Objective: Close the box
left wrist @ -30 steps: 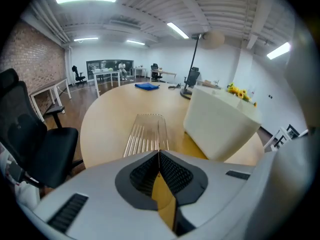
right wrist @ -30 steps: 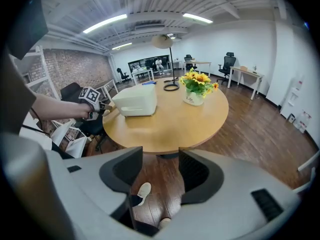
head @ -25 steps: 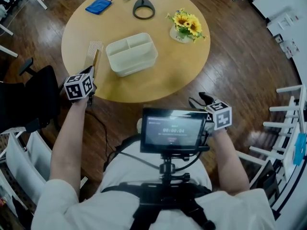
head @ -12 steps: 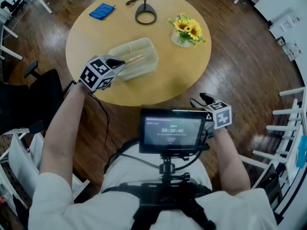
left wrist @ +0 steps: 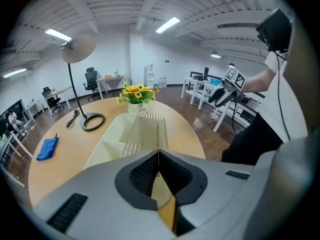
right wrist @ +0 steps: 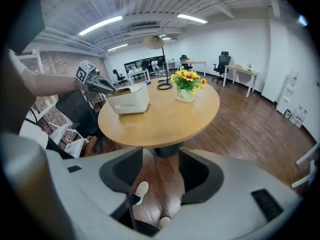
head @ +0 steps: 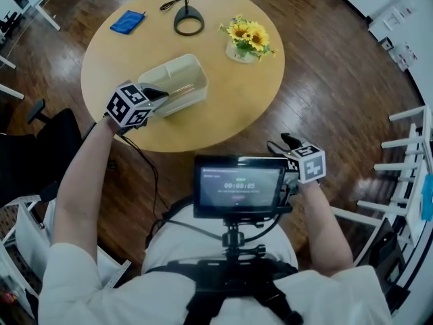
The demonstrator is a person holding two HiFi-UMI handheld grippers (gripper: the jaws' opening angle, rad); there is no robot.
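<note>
I have the left gripper pinched tight on the ribbed lid, which lies over the open box on the round table. The right gripper is spread, empty and clear of the table. No legible print on box or lid; the digits on the screen are too small to read.

Round table, sunflowers, blue cloth, perhaps a lamp base

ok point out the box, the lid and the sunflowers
box [right wrist: 129,103], right gripper view, its side wall
lid [left wrist: 146,129], left gripper view, its clear ribbed panel
sunflowers [head: 247,35], head view, the yellow blooms
</note>
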